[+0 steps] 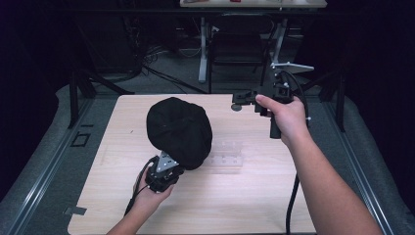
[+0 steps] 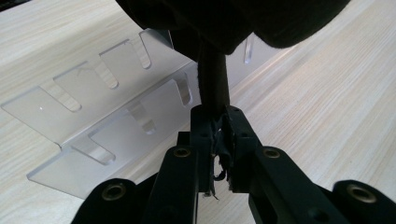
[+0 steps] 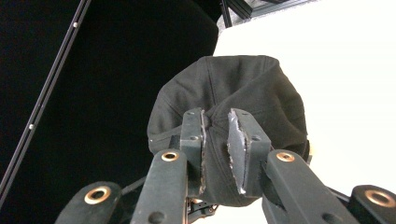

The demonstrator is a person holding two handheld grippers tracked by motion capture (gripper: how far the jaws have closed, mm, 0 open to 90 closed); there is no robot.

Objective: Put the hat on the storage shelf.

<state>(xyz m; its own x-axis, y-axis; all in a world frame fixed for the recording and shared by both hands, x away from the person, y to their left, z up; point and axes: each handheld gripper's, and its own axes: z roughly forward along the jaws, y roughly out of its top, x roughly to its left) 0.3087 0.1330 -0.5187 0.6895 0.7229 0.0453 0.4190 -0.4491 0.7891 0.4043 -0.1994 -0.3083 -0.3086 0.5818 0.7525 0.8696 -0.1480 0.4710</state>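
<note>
A black cap (image 1: 178, 129) hangs over the left half of the light wooden table (image 1: 254, 196). My left gripper (image 1: 170, 160) holds it up from below, near the table's front. In the left gripper view the jaws (image 2: 217, 112) are shut on a narrow black band of the cap (image 2: 233, 18), whose crown hangs above. My right gripper (image 1: 238, 100) is held over the far right of the table and points left toward the cap. Its jaws (image 3: 217, 116) stand apart with nothing between them, and the cap (image 3: 243, 88) sits farther off behind them.
A clear acrylic rack (image 1: 227, 154) with several slots lies on the table just right of the cap, close under the left gripper (image 2: 93, 107). Beyond the far edge stand desk legs (image 1: 202, 49) and floor cables. Metal rails run along both sides of the table.
</note>
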